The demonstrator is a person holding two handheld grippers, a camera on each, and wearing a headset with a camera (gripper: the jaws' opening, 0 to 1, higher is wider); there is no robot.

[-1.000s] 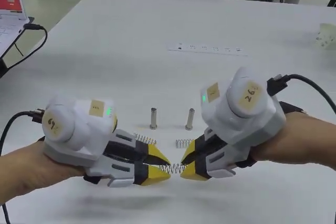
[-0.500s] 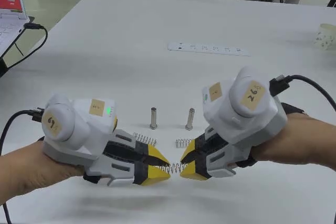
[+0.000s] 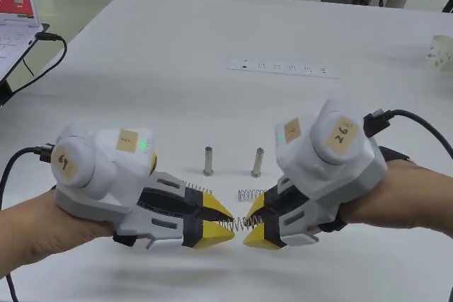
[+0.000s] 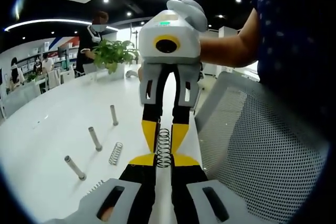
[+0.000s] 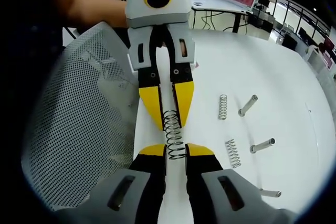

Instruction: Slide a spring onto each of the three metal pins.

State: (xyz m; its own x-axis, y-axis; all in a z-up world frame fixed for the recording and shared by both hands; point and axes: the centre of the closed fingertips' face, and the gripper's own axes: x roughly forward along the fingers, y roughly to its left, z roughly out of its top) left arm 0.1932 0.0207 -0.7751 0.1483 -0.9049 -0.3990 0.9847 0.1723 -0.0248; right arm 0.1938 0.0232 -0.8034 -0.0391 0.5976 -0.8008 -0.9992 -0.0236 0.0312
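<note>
Head view — the left gripper (image 3: 221, 225) and right gripper (image 3: 253, 229) meet tip to tip by the table's (image 3: 177, 47) near edge, a spring (image 3: 239, 224) spanning between them. Left gripper view: its fingers (image 4: 143, 160) are clamped on one end of the spring, with three upright pins (image 4: 94, 138) beyond. Right gripper view — its fingers (image 5: 202, 150) pinch the other end.

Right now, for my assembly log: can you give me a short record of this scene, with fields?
held spring: spans the gap between both grippers, off the table
left gripper: fingers shut on one end
right gripper: fingers shut on the other end
pins: three, upright, all bare
loose springs: two, lying beside the pins
progress: no spring on a pin yet
</note>
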